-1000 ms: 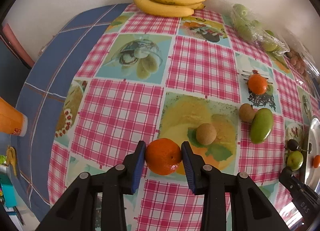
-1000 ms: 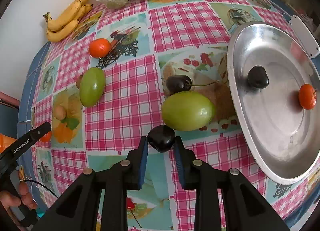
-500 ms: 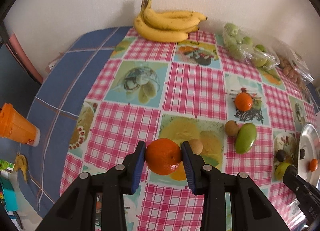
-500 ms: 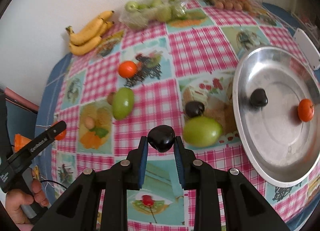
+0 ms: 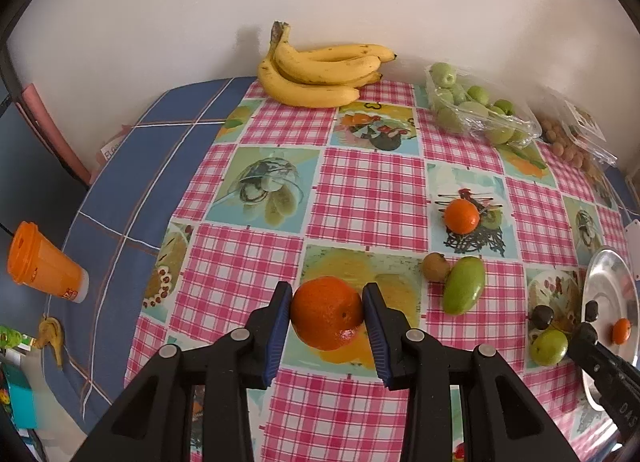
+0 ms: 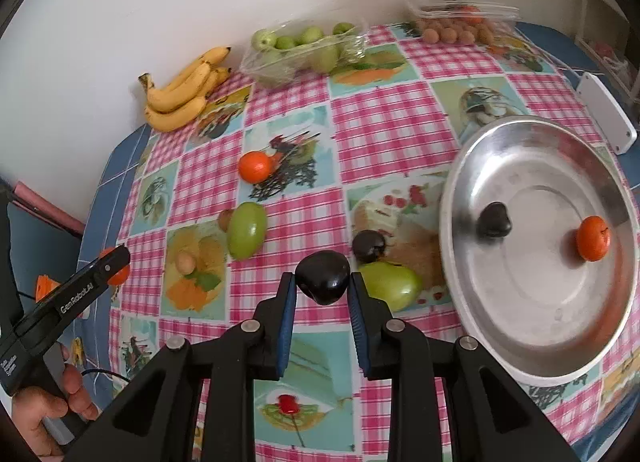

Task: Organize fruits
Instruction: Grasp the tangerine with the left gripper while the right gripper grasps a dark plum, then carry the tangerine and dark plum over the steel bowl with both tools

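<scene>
Your left gripper (image 5: 326, 316) is closed on the orange (image 5: 327, 313), the pads pressing its two sides, and you carry it above the tablecloth (image 5: 368, 197) near the table's front edge. Your right gripper (image 6: 322, 288) clamps the dark plum (image 6: 323, 277) in the same way, raised beside the metal bowl (image 6: 472, 149) at the right edge. The bowl holds already a dark fruit (image 6: 494, 219) and a small orange fruit (image 6: 593, 238), so I judge it is the collecting place. The bananas (image 5: 320, 73) and packed green fruits (image 5: 476, 109) lie along the far edge by the wall.

Home dining table (image 5: 372, 197); fruit-print tablecloth
</scene>
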Motion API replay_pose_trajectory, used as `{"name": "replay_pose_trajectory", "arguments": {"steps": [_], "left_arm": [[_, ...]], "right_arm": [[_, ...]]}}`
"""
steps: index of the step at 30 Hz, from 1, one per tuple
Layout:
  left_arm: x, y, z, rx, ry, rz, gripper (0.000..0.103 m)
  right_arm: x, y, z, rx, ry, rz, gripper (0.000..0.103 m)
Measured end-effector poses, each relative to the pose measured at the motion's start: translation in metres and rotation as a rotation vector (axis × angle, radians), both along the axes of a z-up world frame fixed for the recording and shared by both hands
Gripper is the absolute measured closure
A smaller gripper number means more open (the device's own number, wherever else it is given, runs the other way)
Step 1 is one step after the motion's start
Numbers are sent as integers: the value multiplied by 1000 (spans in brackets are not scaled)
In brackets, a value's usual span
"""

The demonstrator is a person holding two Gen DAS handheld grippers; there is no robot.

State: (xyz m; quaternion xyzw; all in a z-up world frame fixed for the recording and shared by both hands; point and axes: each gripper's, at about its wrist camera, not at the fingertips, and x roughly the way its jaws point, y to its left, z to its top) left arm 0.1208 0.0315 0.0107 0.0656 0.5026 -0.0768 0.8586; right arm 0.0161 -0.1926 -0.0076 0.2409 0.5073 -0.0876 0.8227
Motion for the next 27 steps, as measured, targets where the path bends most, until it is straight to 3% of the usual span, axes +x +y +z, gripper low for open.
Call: {"name": "replay_pose_trajectory", "arguments": {"steps": [10,27], "left_arm": [[-14,-44,1,15,-7,-70,64],[-68,-160,0,4,-7,-358,64]], "right_arm": [[-15,-41,-3,2,16,-98,76],[-60,-121,-10,8,59,-332,76]]}}
